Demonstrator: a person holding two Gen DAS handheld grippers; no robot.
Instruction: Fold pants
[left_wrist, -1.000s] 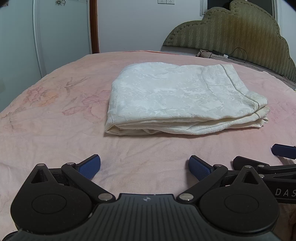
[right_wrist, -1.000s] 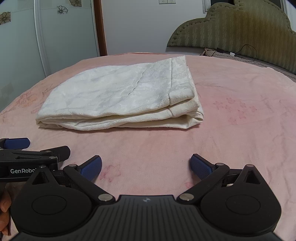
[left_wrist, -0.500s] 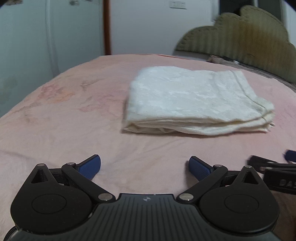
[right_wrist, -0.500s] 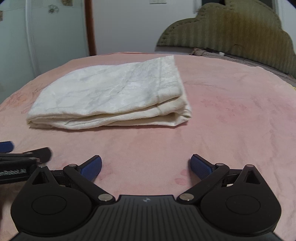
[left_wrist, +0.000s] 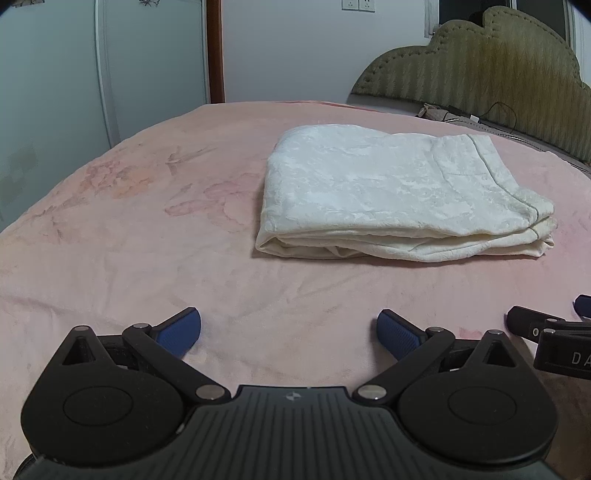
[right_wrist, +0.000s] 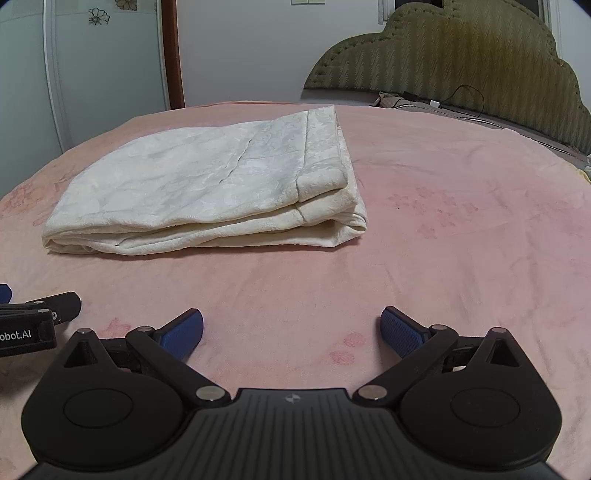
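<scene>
Pink plush covers the bed (left_wrist: 110, 258), printed with faint flowers, and everything here rests on it. At the far left, pale wardrobe doors (left_wrist: 110, 66) stand behind the bed's edge. Next comes the left gripper (left_wrist: 289, 329), low over the blanket with its blue pads (left_wrist: 179, 332) spread wide apart and nothing between them. Ahead of it and a little to the right lie the pants (left_wrist: 391, 184), cream-white with a woven pattern, already folded into a flat, layered rectangle. From the right wrist view the same bundle (right_wrist: 207, 184) sits ahead and to the left, its stacked edges facing the camera and a hemmed band running along its right side. The right gripper (right_wrist: 291, 328) hovers just beside the left one, likewise spread wide and empty; each tool's black finger shows at the edge of the other's view. Both are well clear of the cloth, touching none of it. Farther right, behind the bed, rises an olive padded headboard (right_wrist: 461, 55) with a dark cable (right_wrist: 469, 96) trailing at its foot.

Judging by the tidy stack and the empty tools held back from it, the folding looks finished or nearly so, and this is the stand-off after release. If another fold is wanted, the next move calls for both grippers to advance, pinch the near corners through all layers, and carry them over evenly. Otherwise only a light smoothing remains.
</scene>
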